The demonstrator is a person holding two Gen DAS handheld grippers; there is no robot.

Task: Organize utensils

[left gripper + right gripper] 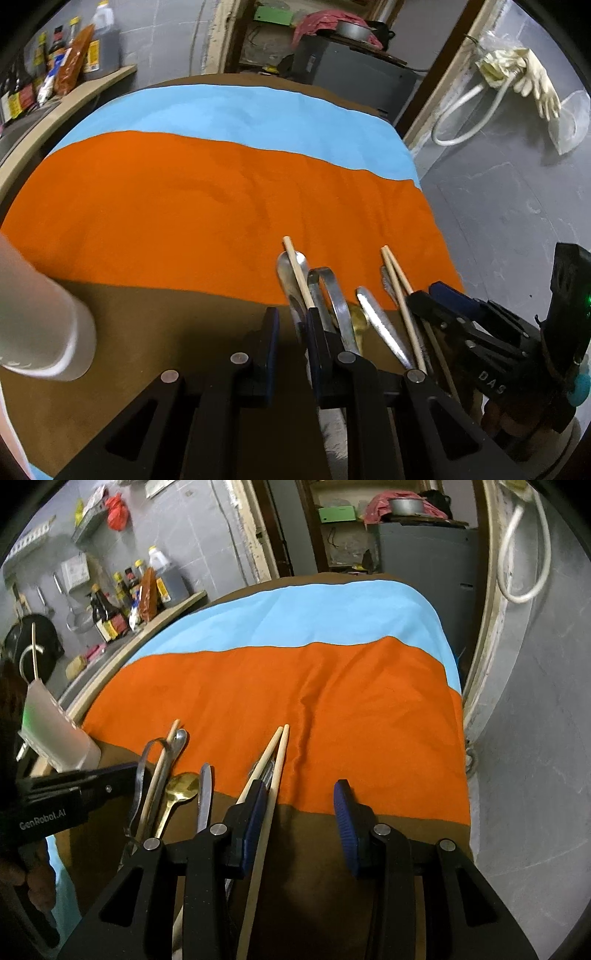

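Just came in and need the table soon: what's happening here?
A person is sorting utensils with two handheld grippers. Both hover, jaws open and holding nothing, over a pile on the striped cloth: chopsticks, a gold spoon, a knife. The left gripper is by the spoons, the right gripper by the chopsticks.

Both views are dim indoor shots with soft, even light and weak shadows. Fisheye distortion bows the walls and the worktop (155, 325) edge, with black vignetting in the corners. A blurred white cylinder (44, 325) sits close to the lens. Metal utensils (380, 325) show faint glints.
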